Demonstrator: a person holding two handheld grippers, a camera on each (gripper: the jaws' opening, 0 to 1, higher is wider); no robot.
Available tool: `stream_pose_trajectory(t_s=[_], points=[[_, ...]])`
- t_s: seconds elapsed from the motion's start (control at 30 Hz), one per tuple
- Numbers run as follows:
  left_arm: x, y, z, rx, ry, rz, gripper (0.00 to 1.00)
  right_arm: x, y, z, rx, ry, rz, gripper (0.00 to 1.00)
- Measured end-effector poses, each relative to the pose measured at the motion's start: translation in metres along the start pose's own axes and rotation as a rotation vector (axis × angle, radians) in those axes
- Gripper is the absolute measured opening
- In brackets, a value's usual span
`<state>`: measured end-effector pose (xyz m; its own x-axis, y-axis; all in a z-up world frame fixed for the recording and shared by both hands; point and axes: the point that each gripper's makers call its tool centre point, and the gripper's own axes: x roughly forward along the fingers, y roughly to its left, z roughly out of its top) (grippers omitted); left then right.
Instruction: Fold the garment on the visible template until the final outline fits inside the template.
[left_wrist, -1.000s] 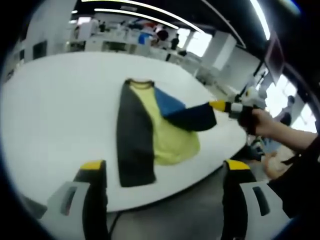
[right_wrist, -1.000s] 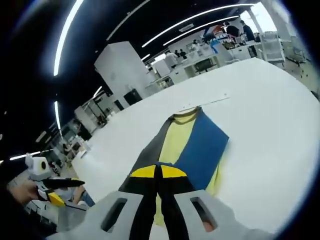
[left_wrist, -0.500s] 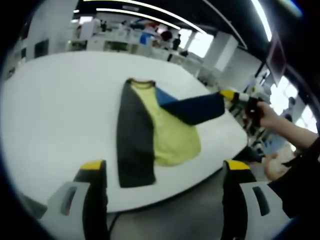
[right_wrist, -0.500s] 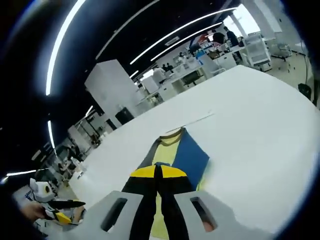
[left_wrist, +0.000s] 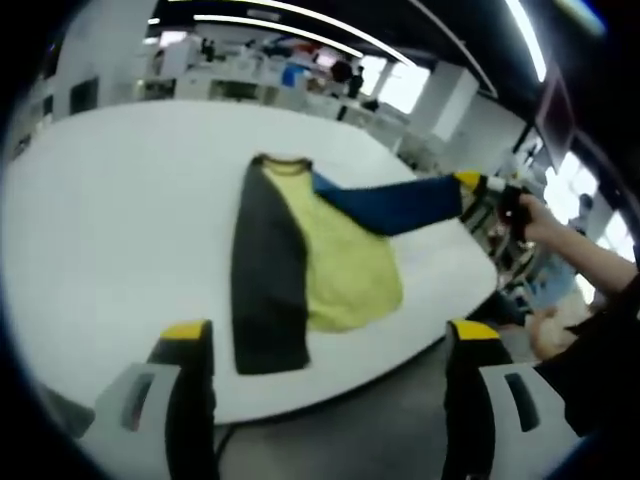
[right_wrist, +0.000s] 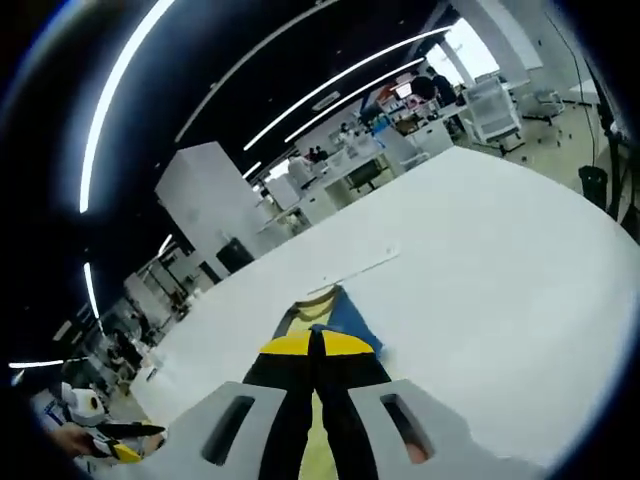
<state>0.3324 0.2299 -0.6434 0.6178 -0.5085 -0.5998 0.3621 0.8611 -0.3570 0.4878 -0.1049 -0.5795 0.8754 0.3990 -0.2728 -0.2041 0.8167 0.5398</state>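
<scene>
A long-sleeved garment (left_wrist: 340, 270) lies on the white table (left_wrist: 110, 220), collar at the far end. Its body is yellow, and a dark grey panel (left_wrist: 265, 280) is folded over its left side. The blue sleeve (left_wrist: 395, 205) is stretched out straight to the right, off the cloth, with my right gripper (left_wrist: 472, 183) shut on its cuff. In the right gripper view the shut jaws (right_wrist: 315, 345) cover the cuff, with the collar (right_wrist: 315, 298) and blue cloth (right_wrist: 352, 318) beyond. My left gripper (left_wrist: 325, 335) stands open, short of the table's near edge, holding nothing.
A thin pale strip (right_wrist: 355, 270) lies on the table just past the collar. A hand and sleeve (left_wrist: 565, 250) reach in from the right. The left gripper (right_wrist: 118, 440) shows low at the left. Desks, shelves and people fill the room behind.
My right gripper has drawn the blue sleeve up off the yellow body and out to the right until it is straight. The left gripper has stayed put and open.
</scene>
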Motion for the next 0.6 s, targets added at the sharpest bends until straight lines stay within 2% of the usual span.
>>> stream_pose_trajectory(t_s=[0.2, 0.33, 0.6], points=[[0.004, 0.000, 0.001, -0.001, 0.003, 0.002, 0.92, -0.005, -0.014, 0.014, 0.022, -0.031, -0.023, 0.01], [0.006, -0.002, 0.000, 0.004, 0.010, 0.002, 0.92, -0.011, -0.027, 0.030, 0.027, -0.060, -0.043, 0.01], [0.004, -0.002, -0.004, 0.000, 0.020, 0.011, 0.92, -0.027, -0.047, 0.050, 0.029, -0.102, -0.111, 0.01]])
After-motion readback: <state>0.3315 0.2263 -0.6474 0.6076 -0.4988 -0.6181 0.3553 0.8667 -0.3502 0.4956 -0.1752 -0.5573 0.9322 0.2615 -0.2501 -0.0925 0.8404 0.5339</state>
